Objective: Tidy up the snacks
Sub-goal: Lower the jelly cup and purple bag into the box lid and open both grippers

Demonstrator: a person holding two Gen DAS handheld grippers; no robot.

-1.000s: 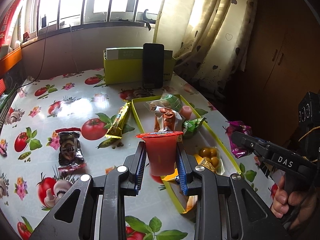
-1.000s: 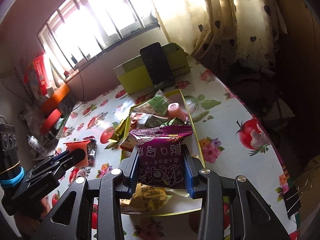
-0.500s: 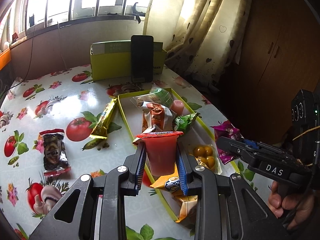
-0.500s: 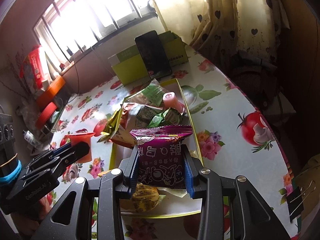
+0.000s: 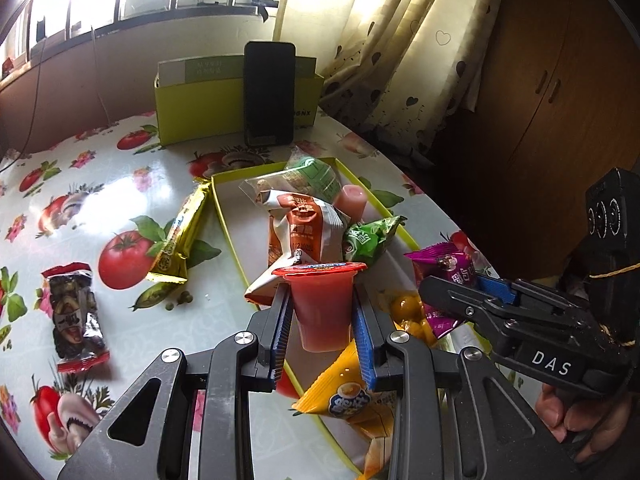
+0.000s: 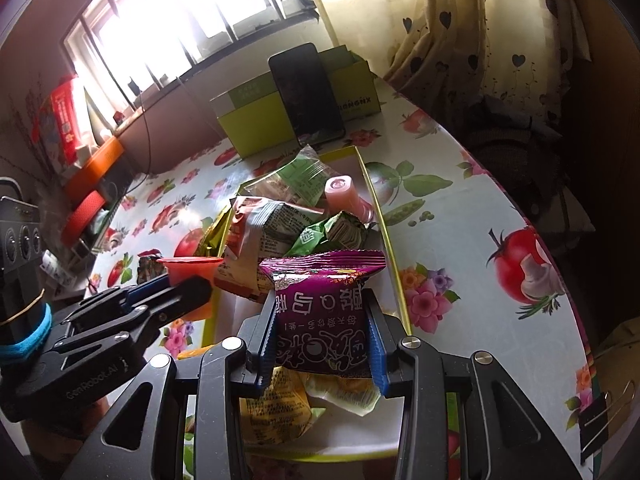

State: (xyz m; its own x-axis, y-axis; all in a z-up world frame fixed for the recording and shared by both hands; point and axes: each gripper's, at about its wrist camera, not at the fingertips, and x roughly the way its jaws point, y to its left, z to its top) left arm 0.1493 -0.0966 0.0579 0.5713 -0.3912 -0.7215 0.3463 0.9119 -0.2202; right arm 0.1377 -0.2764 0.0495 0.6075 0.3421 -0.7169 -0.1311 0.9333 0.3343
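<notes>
Left gripper [image 5: 322, 312] clamps red jelly cup [image 5: 322, 300], right gripper [image 6: 322, 344] clamps purple snack packet [image 6: 322, 320]; both over near end of yellow-rimmed tray [image 5: 224, 216]. Next: lower, release inside.

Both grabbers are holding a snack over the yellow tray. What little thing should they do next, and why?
Probably lower a bit more, then let go. The left gripper pinches the red jelly cup and the right gripper pinches the purple packet, both above the tray where other snacks are already piled.
</notes>
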